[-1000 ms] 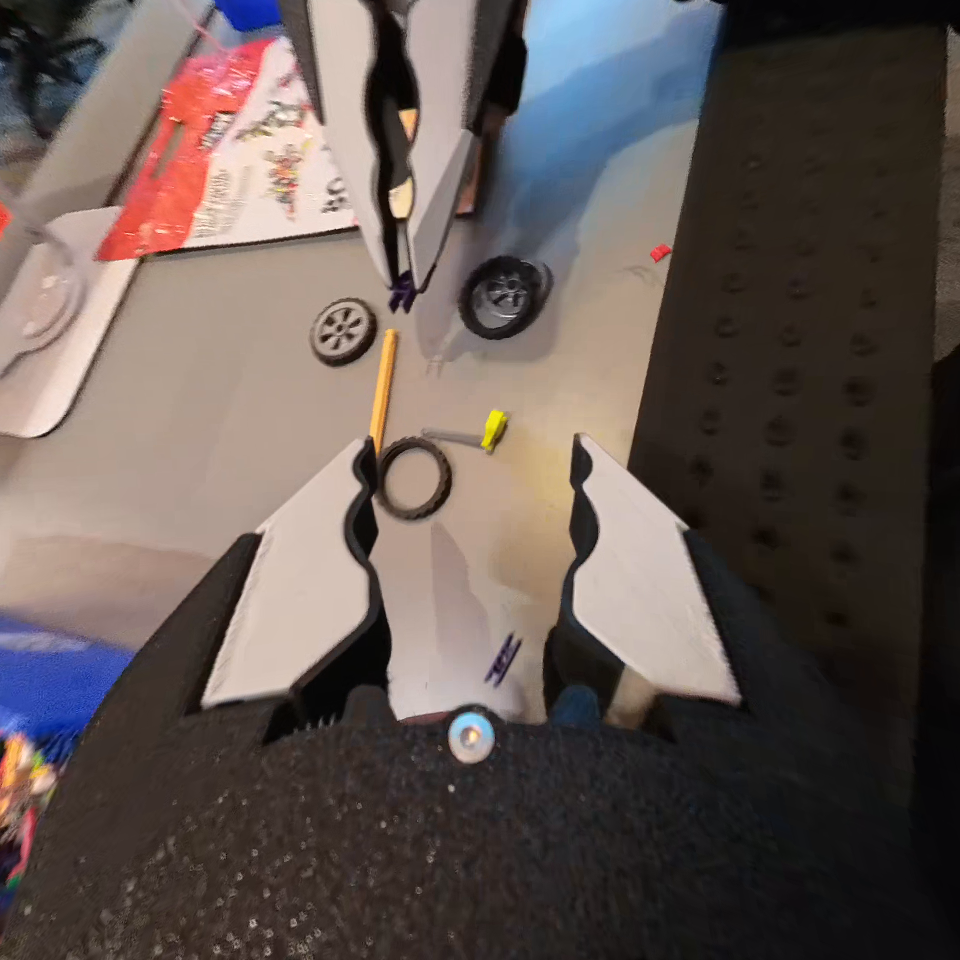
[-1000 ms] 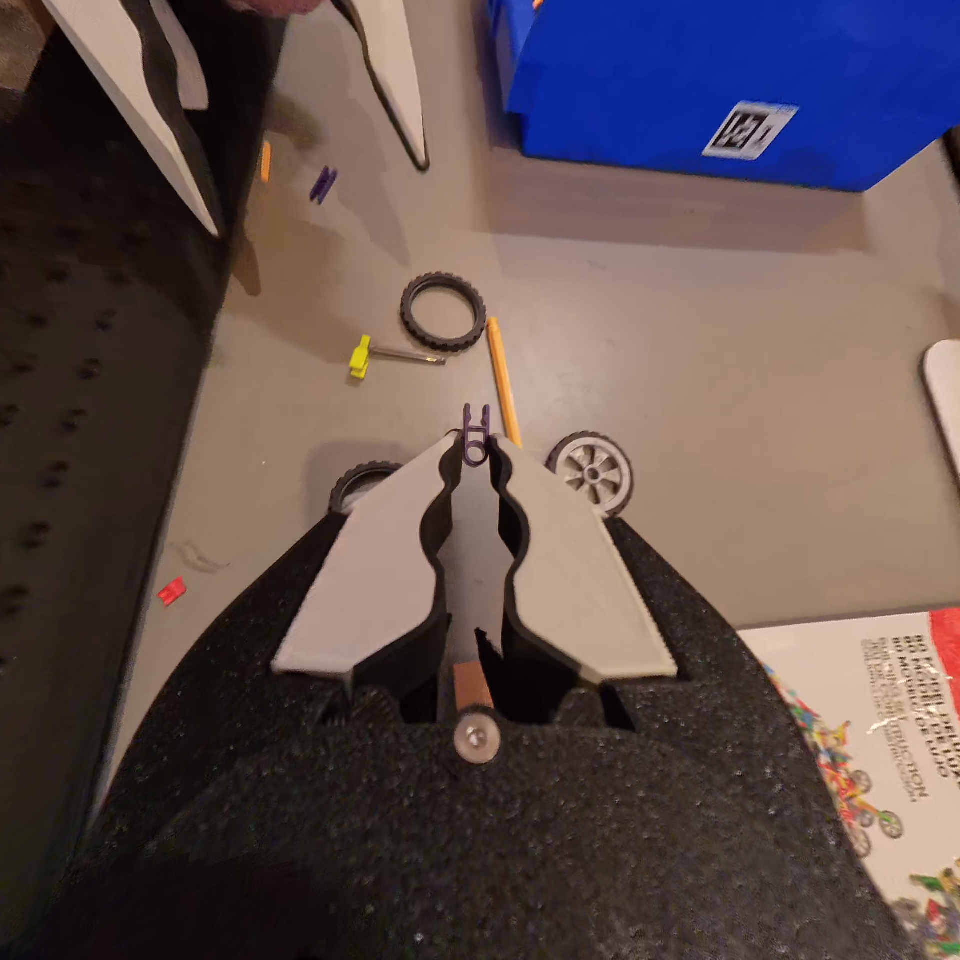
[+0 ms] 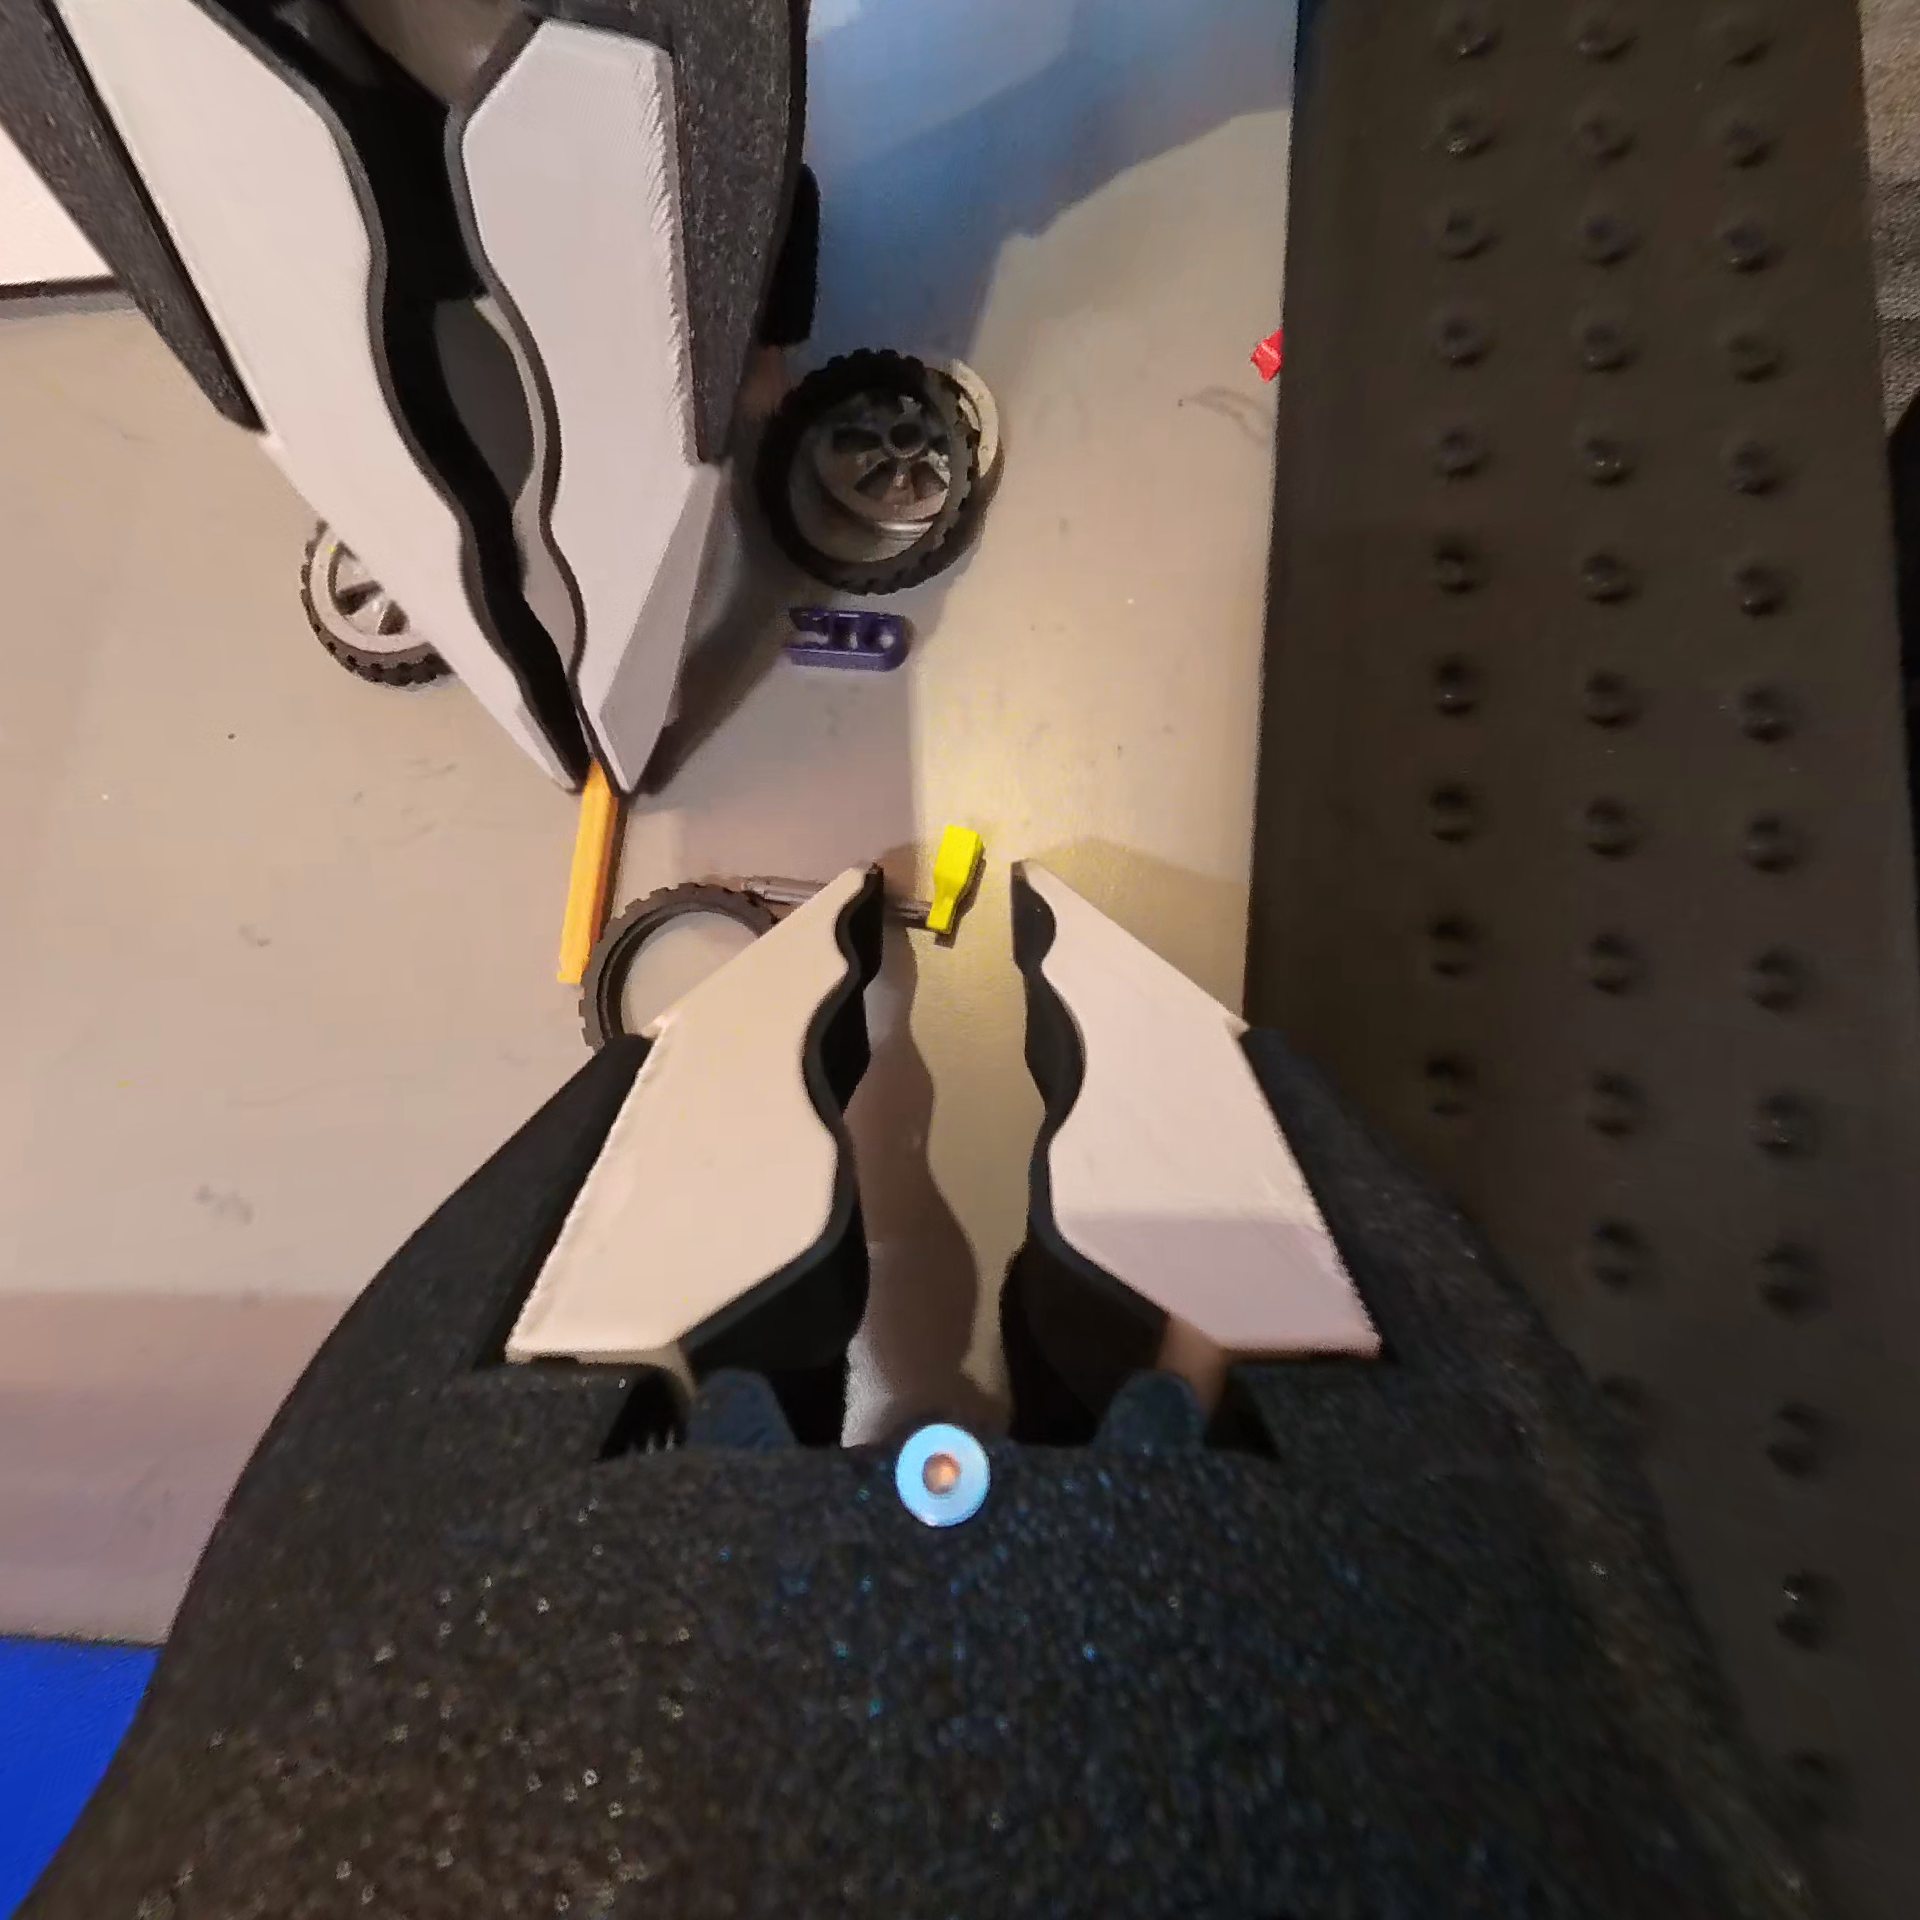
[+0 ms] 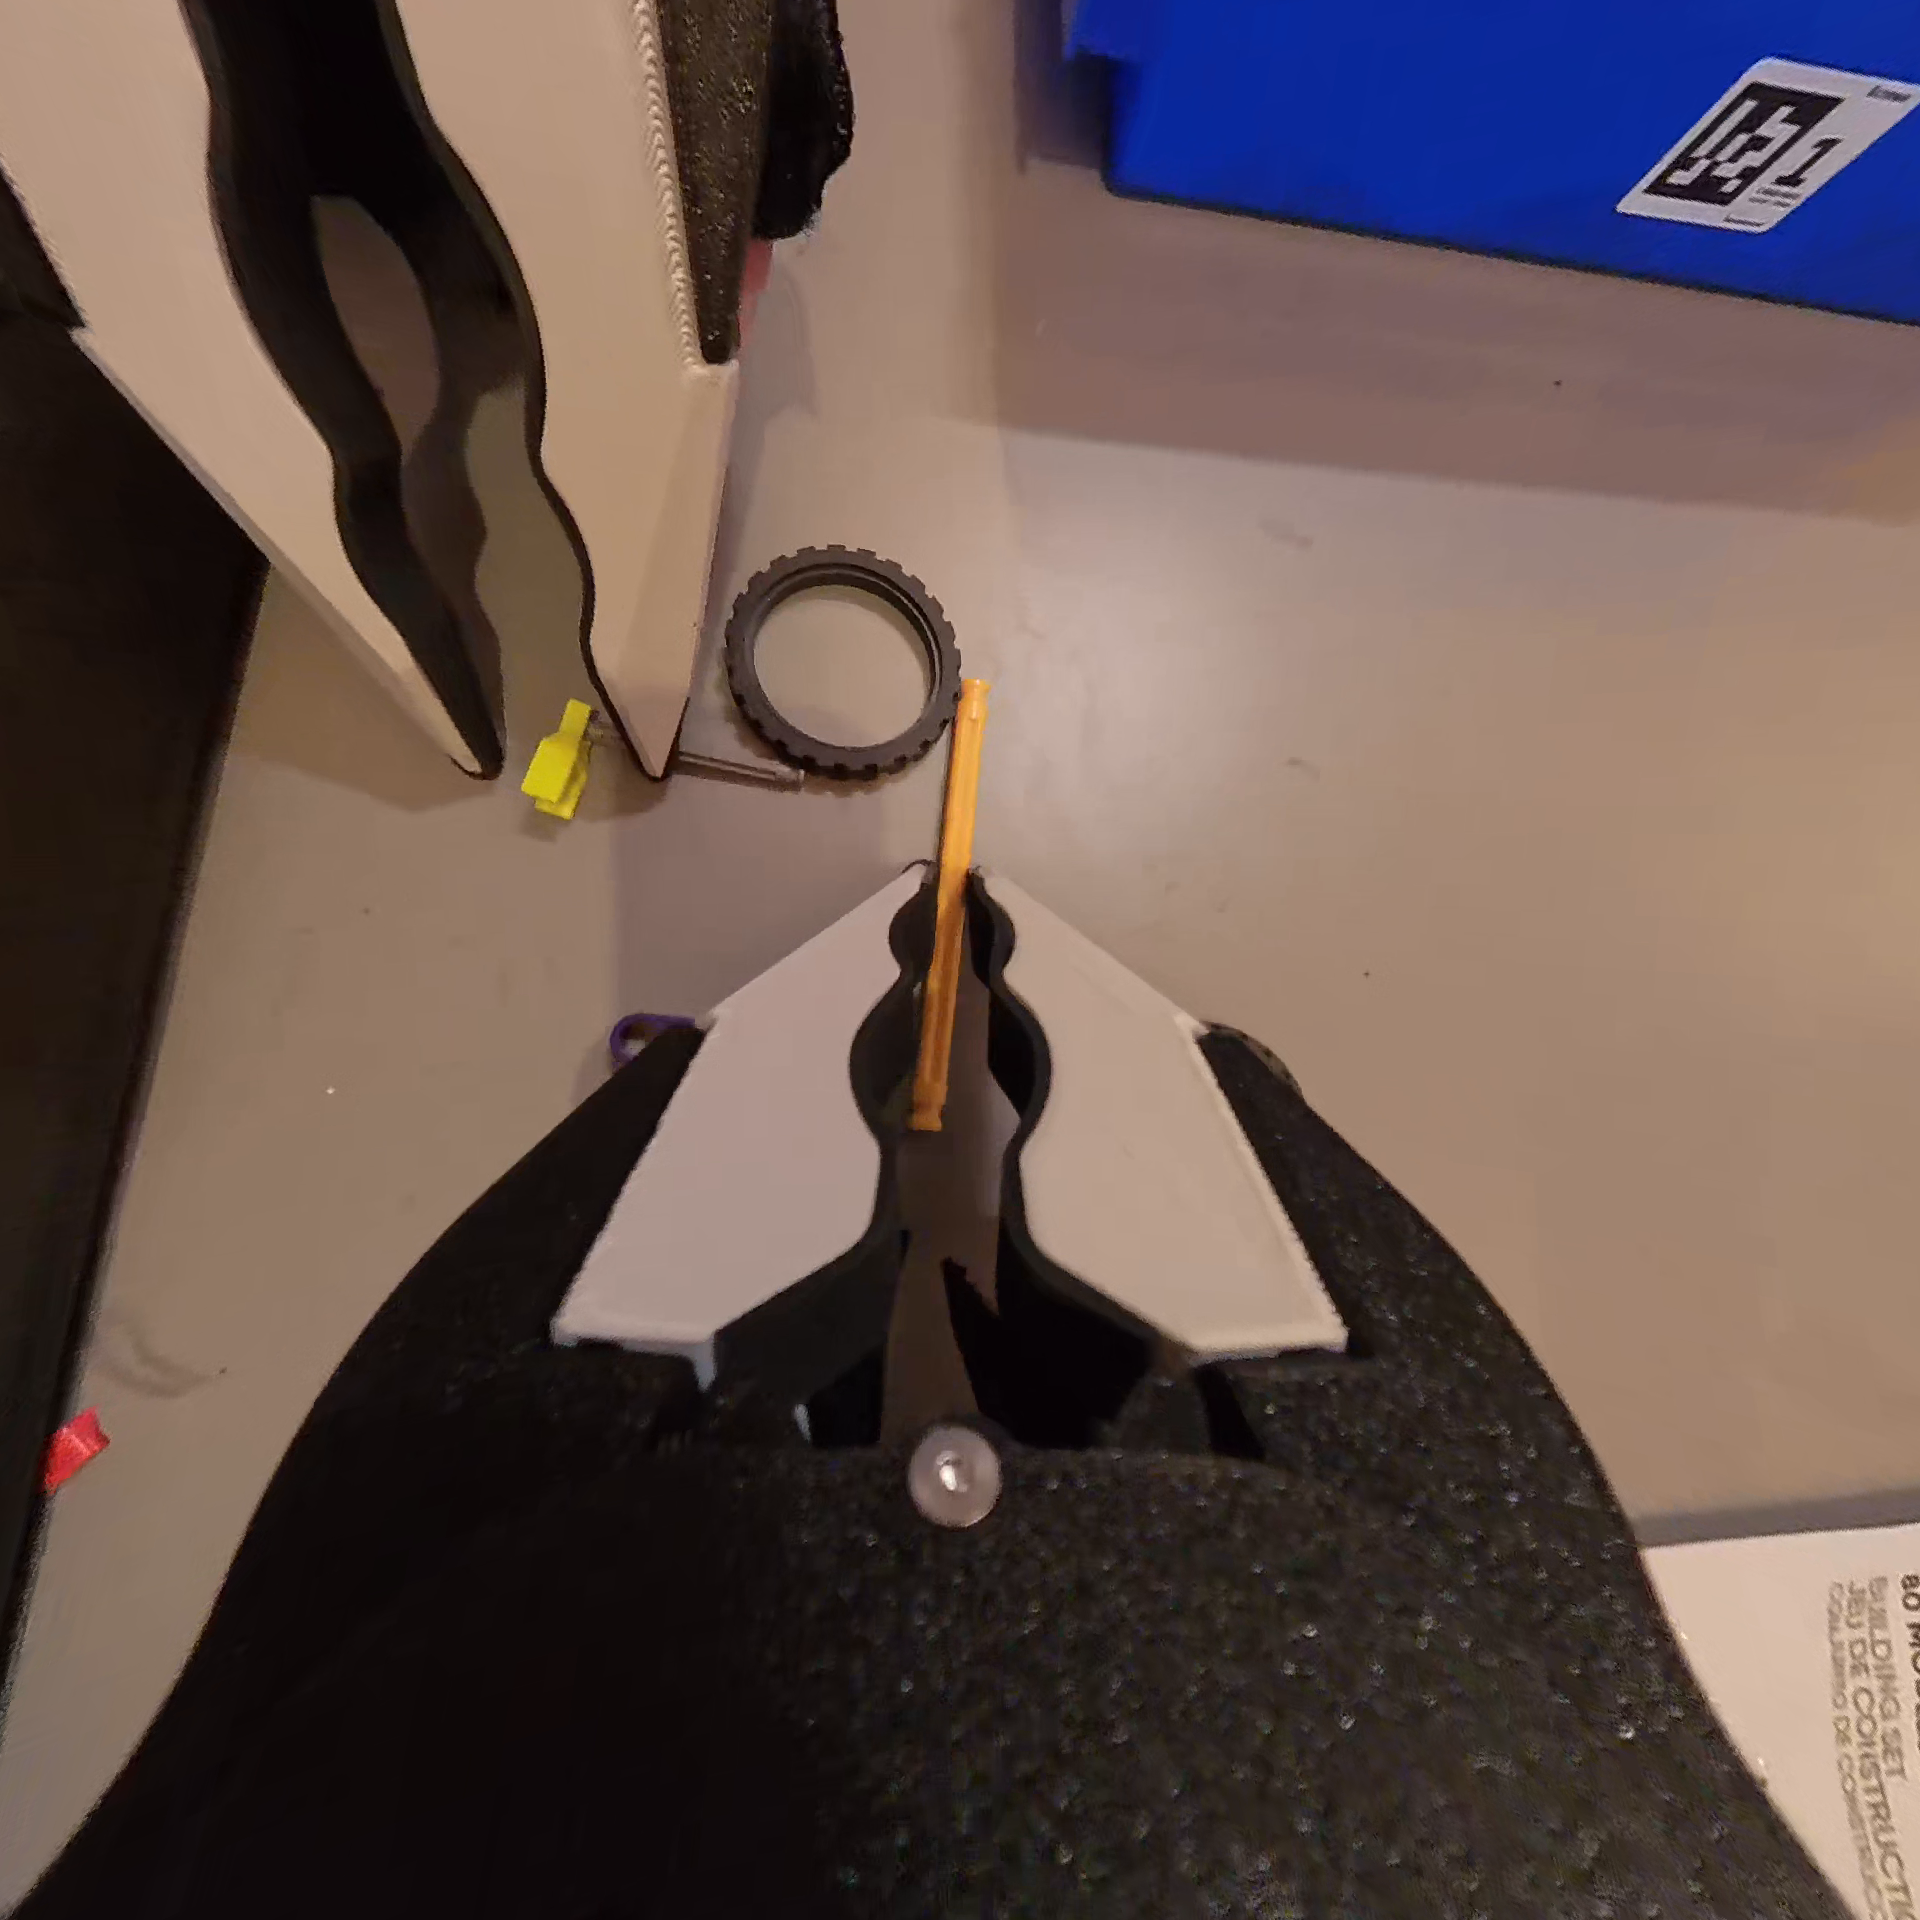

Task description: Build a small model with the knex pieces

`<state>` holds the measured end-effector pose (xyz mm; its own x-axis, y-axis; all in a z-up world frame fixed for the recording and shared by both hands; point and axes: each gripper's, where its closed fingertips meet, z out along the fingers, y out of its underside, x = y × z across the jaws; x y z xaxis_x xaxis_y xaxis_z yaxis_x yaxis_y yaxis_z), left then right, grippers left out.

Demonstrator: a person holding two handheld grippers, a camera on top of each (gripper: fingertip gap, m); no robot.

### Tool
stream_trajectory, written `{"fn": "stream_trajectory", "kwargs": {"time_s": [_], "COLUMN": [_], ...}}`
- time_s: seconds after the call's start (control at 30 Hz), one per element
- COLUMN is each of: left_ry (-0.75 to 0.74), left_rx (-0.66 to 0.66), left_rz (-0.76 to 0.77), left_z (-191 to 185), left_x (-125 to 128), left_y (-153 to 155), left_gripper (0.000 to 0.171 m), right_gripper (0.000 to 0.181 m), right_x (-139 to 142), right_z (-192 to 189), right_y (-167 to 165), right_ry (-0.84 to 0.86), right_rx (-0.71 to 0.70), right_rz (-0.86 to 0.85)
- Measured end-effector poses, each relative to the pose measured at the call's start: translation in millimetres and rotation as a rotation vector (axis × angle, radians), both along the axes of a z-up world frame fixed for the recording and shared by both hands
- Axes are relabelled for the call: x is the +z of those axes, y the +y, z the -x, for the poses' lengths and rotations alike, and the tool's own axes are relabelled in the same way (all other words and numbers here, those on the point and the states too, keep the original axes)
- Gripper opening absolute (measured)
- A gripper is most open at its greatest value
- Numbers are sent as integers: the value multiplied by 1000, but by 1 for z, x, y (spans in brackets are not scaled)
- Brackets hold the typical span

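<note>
Pinching the orange rod (image 4: 948,914) at its near half, the right gripper (image 4: 948,878) has jaws clenched on it – rod seemingly not yet lifted off the grey table (image 4: 1351,831) – while the left gripper (image 3: 945,883) sits released, fingertips straddling the yellow-capped pin (image 3: 951,878) beside the loose black tyre (image 4: 842,665).

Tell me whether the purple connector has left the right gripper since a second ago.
Yes. The purple connector now lies on the table below the black wheel; the right gripper pinches the orange rod.
</note>
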<state>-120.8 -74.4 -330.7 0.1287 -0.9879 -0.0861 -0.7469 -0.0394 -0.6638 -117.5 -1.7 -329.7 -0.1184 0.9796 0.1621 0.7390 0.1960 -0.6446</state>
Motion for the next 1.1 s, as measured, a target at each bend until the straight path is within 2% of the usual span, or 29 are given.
{"fn": "stream_trajectory", "kwargs": {"time_s": [0.2, 0.3, 0.47, 0.67, 0.87, 1.1], "left_ry": [-8, -18, 13, 21, 22, 31], "left_rx": [-13, -30, -76, -164, -149, -104], "left_rz": [5, 21, -10, 15, -3, 16], "left_z": [1, 1, 8, 13, 20, 20], "left_x": [0, -1, -1, -1, 2, -1], "left_y": [0, -3, -4, -15, -18, -13], "left_gripper": [14, 6, 5, 5, 23, 9], "right_gripper": [5, 5, 5, 5, 5, 5], "right_x": [18, 26, 37, 21, 4, 6], "right_z": [-12, -21, -31, -24, -15, -9], "right_y": [-5, -17, -48, -81, -82, -73], "right_ry": [56, 70, 74, -53, -171, -184], "right_rx": [22, 72, 203, 369, 454, 439], "right_rz": [36, 66, 121, 111, 53, -1]}}
